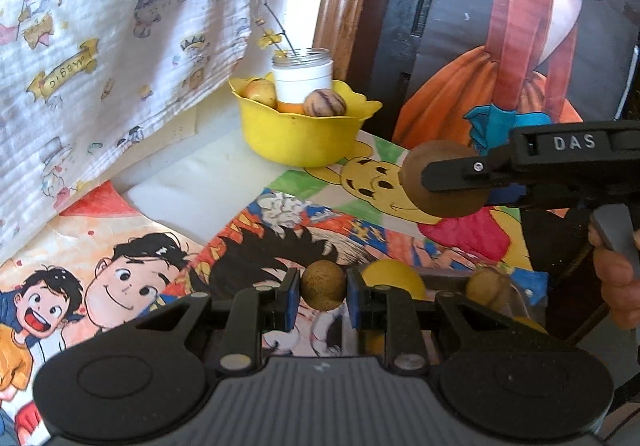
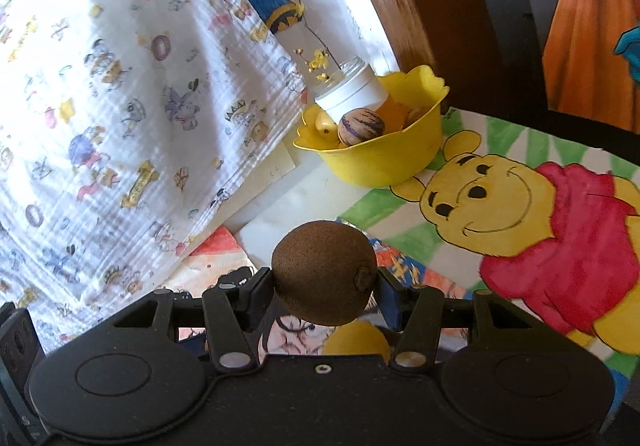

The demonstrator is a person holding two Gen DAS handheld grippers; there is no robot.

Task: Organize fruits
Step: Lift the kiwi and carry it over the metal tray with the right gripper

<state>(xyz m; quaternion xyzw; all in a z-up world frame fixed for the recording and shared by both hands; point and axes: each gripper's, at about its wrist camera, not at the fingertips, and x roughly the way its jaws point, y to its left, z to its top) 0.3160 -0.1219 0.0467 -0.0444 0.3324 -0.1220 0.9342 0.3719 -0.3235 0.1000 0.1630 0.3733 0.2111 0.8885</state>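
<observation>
left gripper (image 1: 323,292): fingers clamped on a small tan fruit (image 1: 323,291)
right gripper (image 2: 325,288): fingers squeezing a kiwi (image 2: 325,271)
yellow bowl (image 1: 298,136): straight ahead, past both
nearer hand: right, I'd guess

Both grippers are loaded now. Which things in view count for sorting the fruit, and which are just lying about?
Part of the job:
- left gripper, shut on small round fruit
- right gripper, shut on kiwi
- yellow bowl with striped fruit
- yellow fruit on the table

Lying about:
- white jar with a flower sprig
- printed cloth
- cartoon drawings
</observation>
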